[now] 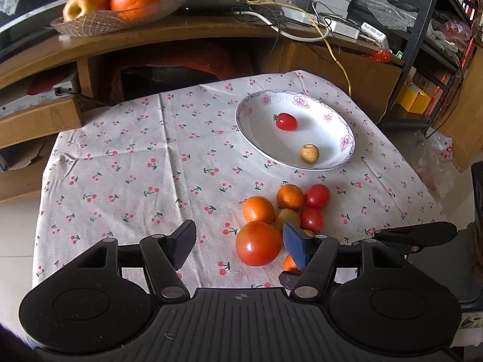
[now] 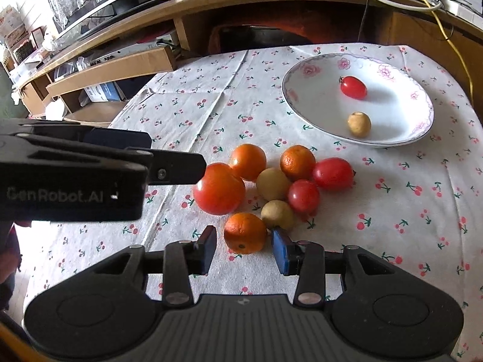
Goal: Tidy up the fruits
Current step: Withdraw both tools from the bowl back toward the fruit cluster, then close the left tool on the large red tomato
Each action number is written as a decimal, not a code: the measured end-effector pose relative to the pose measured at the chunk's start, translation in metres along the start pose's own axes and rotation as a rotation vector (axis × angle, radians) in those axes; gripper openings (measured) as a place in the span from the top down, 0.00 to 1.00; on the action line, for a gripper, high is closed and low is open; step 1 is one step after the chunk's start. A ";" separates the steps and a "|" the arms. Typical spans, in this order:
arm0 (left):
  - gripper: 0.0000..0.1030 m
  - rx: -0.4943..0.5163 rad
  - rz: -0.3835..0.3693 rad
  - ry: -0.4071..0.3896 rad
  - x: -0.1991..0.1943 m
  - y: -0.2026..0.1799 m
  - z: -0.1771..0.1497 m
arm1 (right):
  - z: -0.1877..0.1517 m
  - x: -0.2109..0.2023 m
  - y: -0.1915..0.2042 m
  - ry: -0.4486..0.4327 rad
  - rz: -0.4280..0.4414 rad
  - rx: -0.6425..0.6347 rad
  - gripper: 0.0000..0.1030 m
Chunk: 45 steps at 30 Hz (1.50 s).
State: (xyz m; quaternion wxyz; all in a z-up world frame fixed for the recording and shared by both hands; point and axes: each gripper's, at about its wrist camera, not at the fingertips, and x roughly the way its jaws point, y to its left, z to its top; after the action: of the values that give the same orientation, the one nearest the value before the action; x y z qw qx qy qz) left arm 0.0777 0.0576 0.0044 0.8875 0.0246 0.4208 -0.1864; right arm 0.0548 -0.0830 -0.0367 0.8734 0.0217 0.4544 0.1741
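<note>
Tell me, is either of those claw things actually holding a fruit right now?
No. The left gripper and right gripper are both open; the right one only straddles the small orange.

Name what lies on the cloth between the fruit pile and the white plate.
Nothing: in both wrist views only bare cherry-print cloth separates the fruit pile from the white plate, which holds a red tomato and a small tan fruit.

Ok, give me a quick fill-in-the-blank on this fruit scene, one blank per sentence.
1. The plate holds ___ fruits.
2. The right gripper is open around a small ___.
3. The tablecloth is printed with ___.
4. The biggest fruit in the pile is a red ___.

Missing words: two; orange; cherries; tomato
</note>
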 end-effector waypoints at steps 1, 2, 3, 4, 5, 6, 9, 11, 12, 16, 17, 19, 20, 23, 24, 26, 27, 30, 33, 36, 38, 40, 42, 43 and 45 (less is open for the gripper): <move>0.31 0.006 -0.001 0.004 0.002 0.000 -0.001 | 0.000 0.000 -0.001 0.004 0.001 0.000 0.62; 0.31 0.011 -0.001 0.010 0.004 -0.001 -0.001 | -0.001 -0.001 -0.002 0.005 -0.003 -0.002 0.66; 0.31 0.017 -0.001 0.016 0.006 -0.002 -0.002 | -0.002 -0.002 -0.004 0.008 0.000 -0.004 0.67; 0.31 0.024 -0.002 0.024 0.008 -0.003 -0.003 | -0.003 -0.004 -0.005 0.010 0.008 -0.003 0.68; 0.31 0.032 -0.004 0.033 0.011 -0.004 -0.004 | -0.004 -0.006 -0.007 0.014 0.014 -0.002 0.69; 0.31 0.041 -0.005 0.041 0.014 -0.005 -0.005 | -0.005 -0.009 -0.009 0.015 0.016 -0.003 0.70; 0.31 0.073 -0.007 0.064 0.022 -0.012 -0.008 | -0.011 -0.018 -0.014 0.014 0.009 -0.013 0.74; 0.31 0.096 -0.011 0.071 0.027 -0.016 -0.009 | -0.014 -0.024 -0.019 0.009 0.003 -0.013 0.77; 0.31 0.104 -0.012 0.073 0.030 -0.019 -0.009 | -0.016 -0.027 -0.022 0.007 -0.001 -0.012 0.77; 0.33 0.130 -0.014 0.089 0.045 -0.027 -0.010 | -0.019 -0.030 -0.034 0.012 -0.015 0.004 0.77; 0.34 0.134 -0.012 0.092 0.049 -0.029 -0.010 | -0.019 -0.030 -0.037 0.018 -0.015 0.008 0.77; 0.35 0.131 -0.001 0.069 0.051 -0.028 -0.009 | -0.019 -0.029 -0.040 0.022 -0.006 0.011 0.77; 0.42 0.125 -0.002 0.071 0.051 -0.027 -0.008 | -0.019 -0.029 -0.041 0.023 -0.001 0.013 0.77; 0.50 0.121 0.011 0.085 0.056 -0.025 -0.010 | -0.018 -0.028 -0.041 0.022 0.002 0.006 0.77; 0.50 0.120 0.005 0.088 0.057 -0.025 -0.011 | -0.017 -0.028 -0.040 0.024 0.004 0.001 0.76; 0.50 0.126 0.007 0.086 0.056 -0.026 -0.012 | -0.016 -0.027 -0.039 0.021 0.004 -0.008 0.72; 0.50 0.132 0.009 0.086 0.055 -0.027 -0.013 | -0.016 -0.025 -0.038 0.024 0.001 -0.016 0.68; 0.50 0.129 0.006 0.090 0.053 -0.026 -0.013 | -0.016 -0.022 -0.034 0.025 0.002 -0.035 0.66; 0.50 0.126 0.005 0.101 0.048 -0.024 -0.016 | -0.016 -0.021 -0.032 0.022 0.004 -0.051 0.64; 0.50 0.126 0.003 0.110 0.043 -0.022 -0.021 | -0.016 -0.019 -0.031 0.015 0.005 -0.066 0.61; 0.50 0.123 -0.003 0.116 0.041 -0.021 -0.023 | -0.016 -0.018 -0.029 0.009 0.006 -0.078 0.61; 0.50 0.125 -0.004 0.120 0.041 -0.021 -0.024 | -0.015 -0.015 -0.026 0.007 0.012 -0.088 0.61; 0.50 0.128 -0.002 0.117 0.041 -0.021 -0.025 | -0.015 -0.014 -0.024 0.005 0.008 -0.103 0.61; 0.49 0.123 -0.004 0.118 0.041 -0.020 -0.024 | -0.015 -0.014 -0.024 0.004 0.011 -0.100 0.61; 0.45 0.123 -0.003 0.123 0.039 -0.018 -0.024 | -0.014 -0.014 -0.025 0.004 0.016 -0.097 0.61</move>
State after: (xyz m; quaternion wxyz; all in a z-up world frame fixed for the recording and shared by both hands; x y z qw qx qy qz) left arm 0.0764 0.0331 -0.0384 0.8566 0.0897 0.4623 -0.2111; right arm 0.0432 -0.1125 -0.0385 0.8711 -0.0173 0.4468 0.2032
